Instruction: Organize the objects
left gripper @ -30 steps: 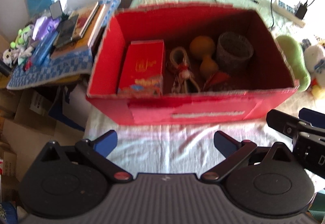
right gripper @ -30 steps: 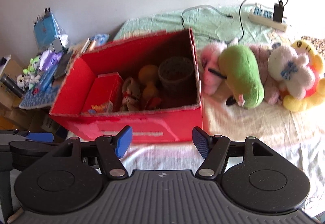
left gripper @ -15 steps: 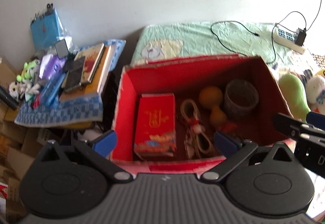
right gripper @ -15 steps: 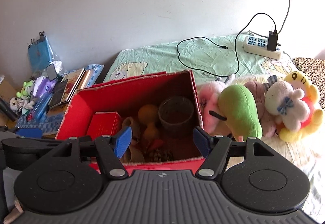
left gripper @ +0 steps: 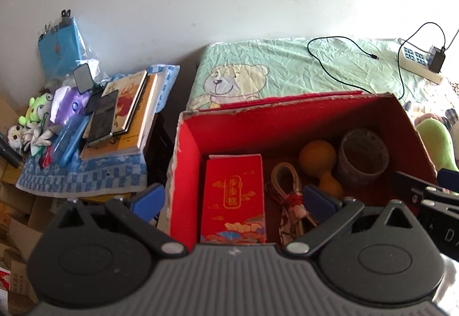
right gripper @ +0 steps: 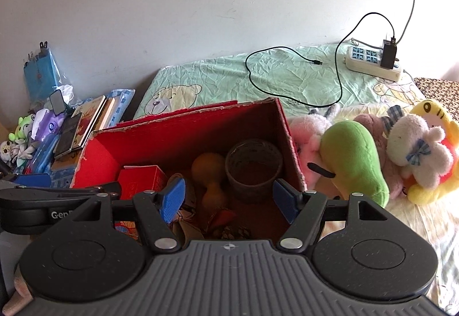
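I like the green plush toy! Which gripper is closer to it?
Right. The right gripper hangs over the red box end beside the green plush toy. The left gripper is over the box's far end, by the red packet.

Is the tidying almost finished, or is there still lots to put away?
Partly done. The red box already holds a red packet, a gourd, a woven cup and a rope. Nothing is in hand: the left tongs and right tongs both hang open and empty over the box. Still out: the plush toys beside the box on the bed.
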The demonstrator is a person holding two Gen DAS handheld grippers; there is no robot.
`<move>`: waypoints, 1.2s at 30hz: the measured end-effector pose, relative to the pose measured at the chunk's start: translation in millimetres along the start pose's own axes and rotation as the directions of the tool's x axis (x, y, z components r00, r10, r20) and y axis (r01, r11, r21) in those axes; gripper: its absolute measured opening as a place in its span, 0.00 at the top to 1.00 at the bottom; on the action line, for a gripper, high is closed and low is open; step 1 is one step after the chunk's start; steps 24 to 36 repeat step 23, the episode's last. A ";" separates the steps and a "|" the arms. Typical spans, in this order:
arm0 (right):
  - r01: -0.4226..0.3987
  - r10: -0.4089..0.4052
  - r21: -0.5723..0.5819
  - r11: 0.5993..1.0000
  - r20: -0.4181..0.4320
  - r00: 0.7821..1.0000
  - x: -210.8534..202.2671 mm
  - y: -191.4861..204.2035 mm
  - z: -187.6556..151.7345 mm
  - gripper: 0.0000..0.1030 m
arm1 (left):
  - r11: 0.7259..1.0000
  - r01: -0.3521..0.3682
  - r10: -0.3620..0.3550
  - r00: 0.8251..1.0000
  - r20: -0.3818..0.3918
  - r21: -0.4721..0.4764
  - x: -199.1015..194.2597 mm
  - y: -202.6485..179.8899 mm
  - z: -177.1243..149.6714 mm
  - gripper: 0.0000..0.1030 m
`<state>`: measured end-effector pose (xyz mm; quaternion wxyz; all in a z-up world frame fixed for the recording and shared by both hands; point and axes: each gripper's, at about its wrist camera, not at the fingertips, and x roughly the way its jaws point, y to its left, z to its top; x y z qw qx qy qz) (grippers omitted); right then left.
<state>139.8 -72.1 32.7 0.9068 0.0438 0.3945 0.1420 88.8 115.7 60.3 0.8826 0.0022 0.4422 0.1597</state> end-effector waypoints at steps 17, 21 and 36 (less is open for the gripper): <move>0.020 -0.021 -0.019 1.000 -0.040 0.999 27.1 6.7 7.8 0.31 | 1.000 0.027 -0.027 1.000 -0.013 -0.007 27.6 9.3 6.2 0.02; 0.015 -0.015 -0.012 1.000 -0.043 0.999 28.5 5.6 7.9 0.31 | 0.998 0.055 -0.055 0.998 -0.023 -0.014 30.9 10.6 5.9 0.04; 0.017 -0.018 -0.010 1.000 -0.043 0.999 28.9 5.4 7.8 0.30 | 0.998 0.055 -0.056 0.998 -0.026 -0.011 31.9 9.5 5.9 0.04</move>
